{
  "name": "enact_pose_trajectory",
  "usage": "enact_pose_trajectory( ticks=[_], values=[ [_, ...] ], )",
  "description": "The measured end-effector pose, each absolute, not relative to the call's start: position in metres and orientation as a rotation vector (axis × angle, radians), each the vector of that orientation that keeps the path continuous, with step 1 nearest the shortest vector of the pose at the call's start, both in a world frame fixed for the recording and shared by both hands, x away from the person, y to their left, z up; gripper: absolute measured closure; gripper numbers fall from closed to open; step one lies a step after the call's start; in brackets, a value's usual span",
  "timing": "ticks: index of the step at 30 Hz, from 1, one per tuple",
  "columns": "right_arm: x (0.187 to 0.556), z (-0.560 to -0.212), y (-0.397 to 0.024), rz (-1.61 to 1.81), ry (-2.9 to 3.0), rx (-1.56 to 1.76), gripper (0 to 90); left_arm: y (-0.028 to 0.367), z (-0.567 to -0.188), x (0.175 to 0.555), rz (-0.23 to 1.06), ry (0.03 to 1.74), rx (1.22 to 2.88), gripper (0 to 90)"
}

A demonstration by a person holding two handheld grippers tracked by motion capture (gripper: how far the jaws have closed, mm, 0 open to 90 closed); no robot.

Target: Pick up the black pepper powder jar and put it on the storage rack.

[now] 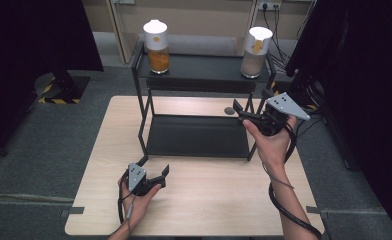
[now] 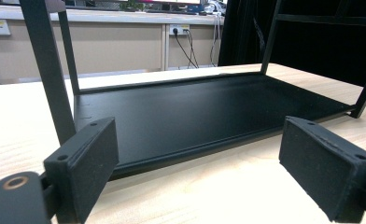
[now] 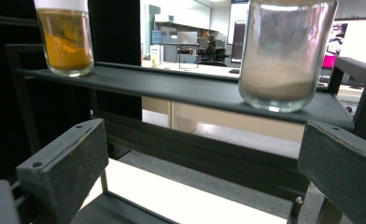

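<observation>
Both grippers' fingers (image 2: pixel 83 172) gape before black shelf rack (image 1: pixel 194 135) holding two jars (image 1: pixel 156 47).

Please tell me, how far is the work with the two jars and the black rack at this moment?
It looks barely begun. Done: nothing visible; the orange-powder jar and the beige-powder jar both stand on the top shelf. In hand: nothing; the right gripper is raised near the beige-powder jar, jaws apart, and the left gripper sits open low before the bare bottom shelf. Left: any handling of the jars.
</observation>
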State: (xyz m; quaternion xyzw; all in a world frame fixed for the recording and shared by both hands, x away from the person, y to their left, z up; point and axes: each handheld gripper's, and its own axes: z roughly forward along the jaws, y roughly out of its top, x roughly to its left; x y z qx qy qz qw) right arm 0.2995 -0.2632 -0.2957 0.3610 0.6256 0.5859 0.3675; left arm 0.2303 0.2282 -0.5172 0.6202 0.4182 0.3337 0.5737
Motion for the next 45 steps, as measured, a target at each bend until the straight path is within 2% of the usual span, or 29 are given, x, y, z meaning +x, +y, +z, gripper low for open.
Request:
enact_pose_trajectory(
  ticks=[45],
  values=[
    [0.277, -0.377, -0.272, 1.488, 1.749, 1.035, 2.6, 0.228, -0.517, 0.230, 0.789, 0.975, 1.457, 11.3]
  ],
)
